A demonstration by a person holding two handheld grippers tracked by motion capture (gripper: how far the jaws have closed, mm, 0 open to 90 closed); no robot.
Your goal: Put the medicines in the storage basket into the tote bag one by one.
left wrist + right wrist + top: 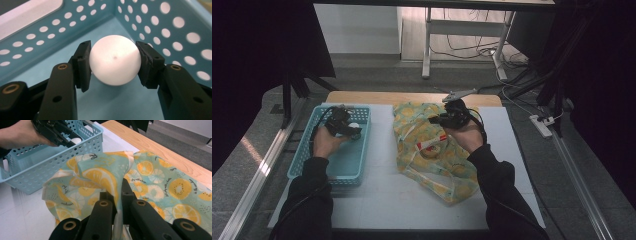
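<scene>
We had left gripper [113, 63] closed on white ball [115, 60] inside blue basket [155, 27], not yet lifted. Right gripper [119, 195] pinched fruit-print bag [160, 177] rim on bench [412, 200]; putting ball in bag remained, we judged.

Left hand-held gripper [346, 126]: held in the left hand, angled down, jaws pressed on both sides of a white ball [115, 60] | Right hand-held gripper [447, 117]: raised in the right hand, jaws clamped tight on a fold of lemon-print bag [100, 177] | Both forearms in dark sleeves, reaching forward
</scene>
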